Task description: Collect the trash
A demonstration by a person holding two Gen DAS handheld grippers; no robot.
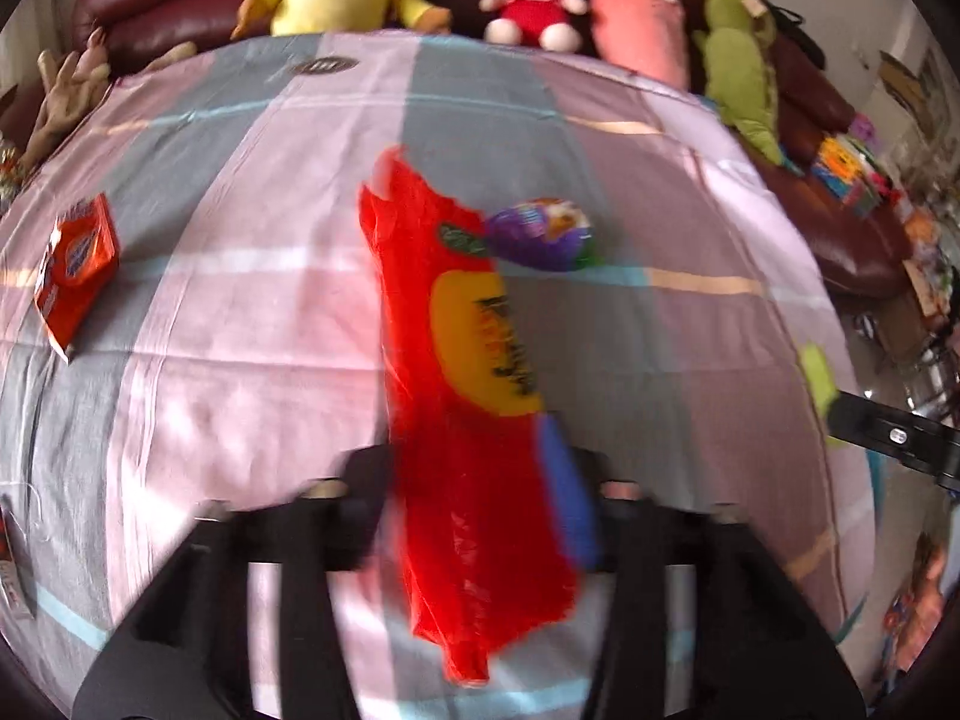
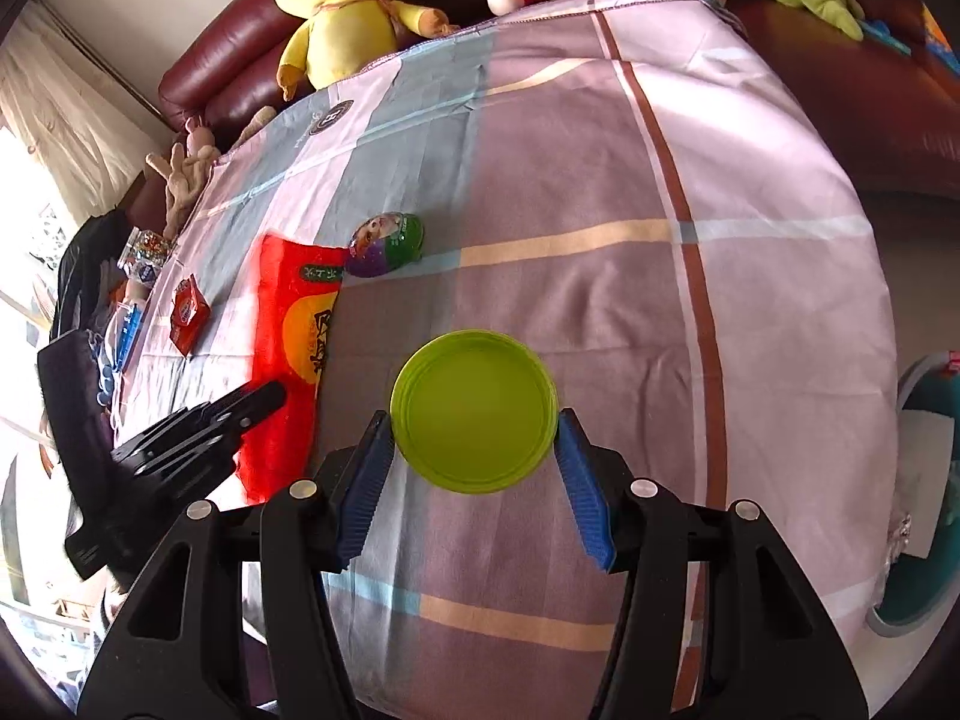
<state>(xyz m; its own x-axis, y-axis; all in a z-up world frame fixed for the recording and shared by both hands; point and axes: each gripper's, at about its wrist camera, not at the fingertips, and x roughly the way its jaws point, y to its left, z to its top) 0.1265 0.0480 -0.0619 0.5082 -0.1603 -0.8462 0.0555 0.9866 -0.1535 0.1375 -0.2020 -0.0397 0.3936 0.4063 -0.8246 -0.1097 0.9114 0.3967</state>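
Trash, red snack bag (image 1: 474, 420), lay between my left gripper (image 1: 480, 498) jaws, parted and blurred | right gripper (image 2: 474, 438) jaws clamped green lid (image 2: 474, 411) above the striped bedsheet (image 2: 600, 180)

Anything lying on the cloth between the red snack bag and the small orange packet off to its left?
No. In the left wrist view the stretch of checked cloth between the red snack bag and the orange packet is bare; the right wrist view agrees.

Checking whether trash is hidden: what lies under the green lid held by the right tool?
Under the green lid only checked bedsheet shows around its rim. The patch directly beneath is covered, so nothing there can be confirmed.
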